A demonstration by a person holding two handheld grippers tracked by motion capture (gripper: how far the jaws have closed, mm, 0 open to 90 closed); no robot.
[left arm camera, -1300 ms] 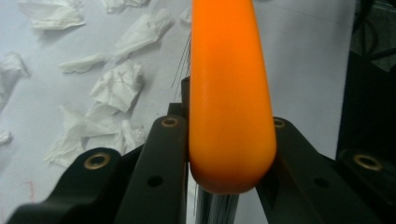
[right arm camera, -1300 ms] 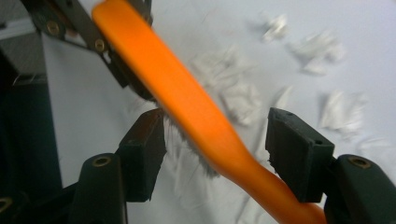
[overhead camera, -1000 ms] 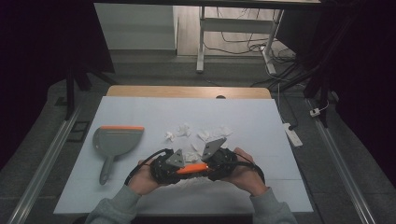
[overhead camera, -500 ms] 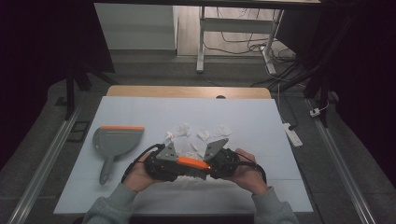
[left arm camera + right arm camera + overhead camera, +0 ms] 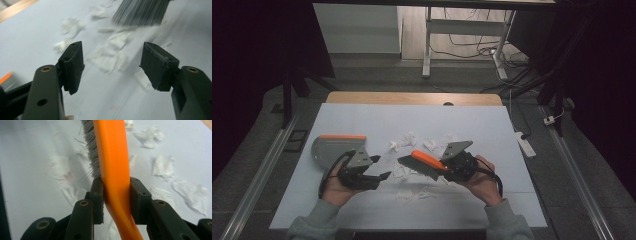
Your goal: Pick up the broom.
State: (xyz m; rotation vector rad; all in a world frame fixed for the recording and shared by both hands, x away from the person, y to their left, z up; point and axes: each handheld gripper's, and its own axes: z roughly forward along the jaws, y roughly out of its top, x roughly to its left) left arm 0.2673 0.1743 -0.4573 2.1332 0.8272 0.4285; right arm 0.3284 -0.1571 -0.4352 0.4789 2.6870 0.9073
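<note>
An orange-handled brush point(image 5: 422, 163) with grey bristles is held over the table by my right gripper point(image 5: 447, 167), shut on its handle point(image 5: 115, 182); both pads press the orange handle in the right gripper view. Left of it, my left gripper point(image 5: 379, 167) has just been opening, and its jaws stand apart with nothing between them point(image 5: 111, 66). Scraps of white paper point(image 5: 409, 140) lie scattered in the middle of the table, some under the brush point(image 5: 110, 56). The bristles point(image 5: 141, 12) show ahead in the left gripper view. A grey dustpan point(image 5: 334, 148) with an orange edge lies at the left.
The white table point(image 5: 492, 130) has a wooden strip along its far edge. A white power strip point(image 5: 526, 143) lies beside the table's right edge. Metal rails run along both sides, and desk legs with cables stand beyond the table.
The left gripper has let go of the brush, opened and moved away to the left. The right gripper keeps the brush and has shifted slightly right.
</note>
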